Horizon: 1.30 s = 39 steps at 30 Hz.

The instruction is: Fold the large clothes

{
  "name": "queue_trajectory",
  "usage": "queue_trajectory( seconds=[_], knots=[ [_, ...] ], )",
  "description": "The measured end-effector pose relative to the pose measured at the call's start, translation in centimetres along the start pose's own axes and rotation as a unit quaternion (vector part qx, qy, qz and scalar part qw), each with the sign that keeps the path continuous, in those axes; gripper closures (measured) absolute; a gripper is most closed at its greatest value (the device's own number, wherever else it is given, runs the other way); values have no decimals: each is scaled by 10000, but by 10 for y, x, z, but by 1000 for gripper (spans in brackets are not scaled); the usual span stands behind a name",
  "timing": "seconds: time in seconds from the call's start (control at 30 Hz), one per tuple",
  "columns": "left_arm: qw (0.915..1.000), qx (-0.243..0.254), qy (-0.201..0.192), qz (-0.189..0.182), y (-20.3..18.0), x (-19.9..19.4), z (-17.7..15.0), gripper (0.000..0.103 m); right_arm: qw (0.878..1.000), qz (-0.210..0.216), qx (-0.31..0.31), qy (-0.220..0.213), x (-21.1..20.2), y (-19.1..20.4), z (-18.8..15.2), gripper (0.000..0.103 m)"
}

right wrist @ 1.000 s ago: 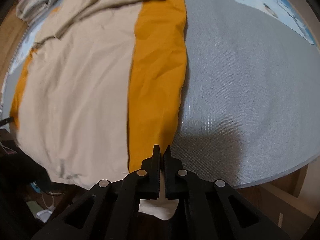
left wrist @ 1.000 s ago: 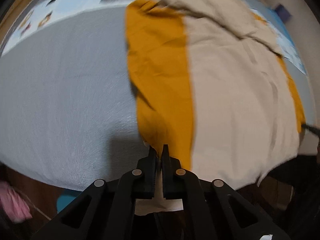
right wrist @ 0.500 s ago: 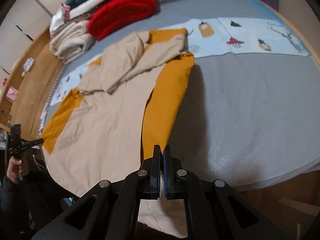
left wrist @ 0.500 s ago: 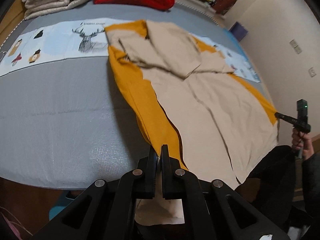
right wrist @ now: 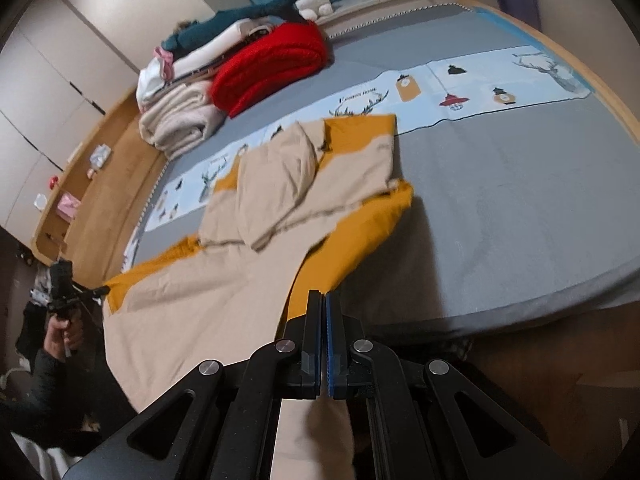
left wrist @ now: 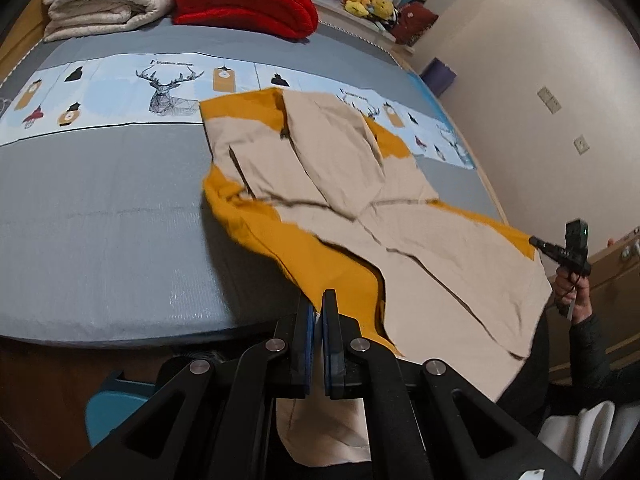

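Left gripper (left wrist: 319, 300) and right gripper (right wrist: 323, 300): the jaws of each were pressed together, pinching a near corner of the beige-and-mustard garment (left wrist: 420, 248). The garment hung raised at its near edge between the two grippers, while its far part, sleeves folded inward, lay on the grey bed (left wrist: 100, 208). In the left wrist view, the right gripper appeared at 3 o'clock. A red blanket (left wrist: 244, 0) and a cream blanket (left wrist: 108, 0) lay stacked at 11 to 12 o'clock. Yellow plush toys (left wrist: 366, 0) sat at 12 o'clock.
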<state>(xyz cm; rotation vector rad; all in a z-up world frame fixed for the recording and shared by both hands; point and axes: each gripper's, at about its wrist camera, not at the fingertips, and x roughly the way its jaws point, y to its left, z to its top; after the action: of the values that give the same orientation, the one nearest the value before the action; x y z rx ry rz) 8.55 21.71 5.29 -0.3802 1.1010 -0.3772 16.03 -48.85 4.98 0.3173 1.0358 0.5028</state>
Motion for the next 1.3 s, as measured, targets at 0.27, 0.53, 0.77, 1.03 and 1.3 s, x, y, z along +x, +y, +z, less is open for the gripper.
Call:
queue_trajectory(
  seconds=[0.27,0.53,0.77,1.03,1.3],
  knots=[
    [9959,-863,-257,79,47,58,53,101,9997,-80,171,-122,47,-20,56,101],
    [9842,-1671,-308,506,111,145,110,101,9919,-775,871,-503,146,-66,167,103],
    [9813,-1777,16,743,133,176,133,90,9836,-1049,1461,-159,233,-115,190,99],
    [9734,-2087,-367,871,144,152,130,66,9906,-876,1039,182,269,-111,202,78],
    [9766,-1545,4,1496,133,156,109,58,9912,-832,695,764,299,-98,177,74]
  ],
)
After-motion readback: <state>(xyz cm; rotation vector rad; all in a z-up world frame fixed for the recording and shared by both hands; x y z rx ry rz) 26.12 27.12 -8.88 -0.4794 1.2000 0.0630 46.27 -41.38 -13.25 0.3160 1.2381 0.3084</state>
